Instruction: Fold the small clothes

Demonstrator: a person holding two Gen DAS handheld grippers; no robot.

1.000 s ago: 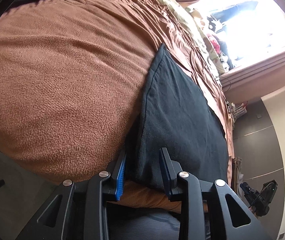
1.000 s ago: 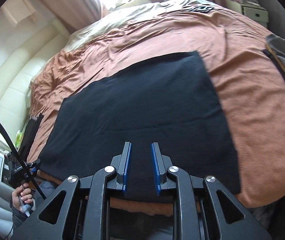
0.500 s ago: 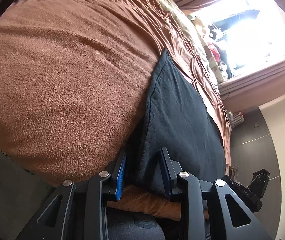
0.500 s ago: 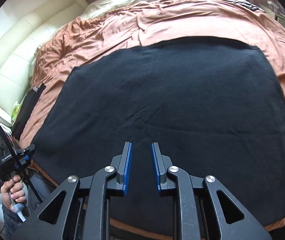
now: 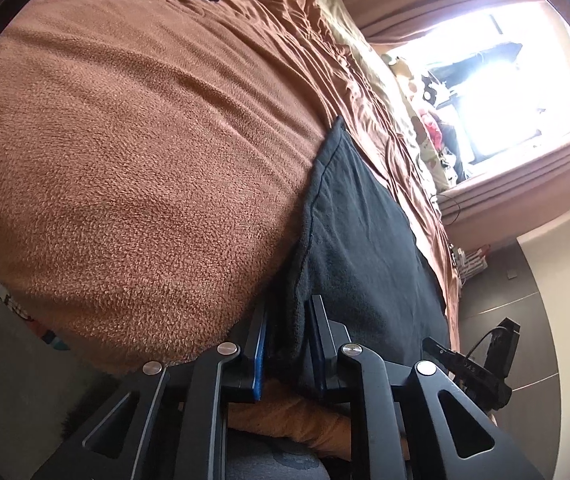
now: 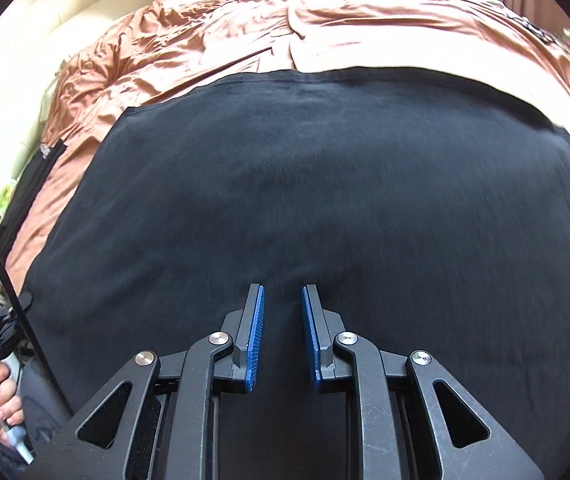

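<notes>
With the black garment [image 6: 305,184] spread flat on the bed [image 5: 133,152], the left hand-held gripper [image 5: 287,344] straddles its near edge, jaws apart; the right hand-held gripper [image 6: 283,332] hovers part-open and empty above the cloth, so closing on the hem looks next.

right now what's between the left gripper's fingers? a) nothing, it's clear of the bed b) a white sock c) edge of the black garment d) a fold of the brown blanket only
c: in the left wrist view the left gripper straddles the near edge of the black garment, which lies on the brown blanket; the jaws stand apart, not yet clamped.
</notes>
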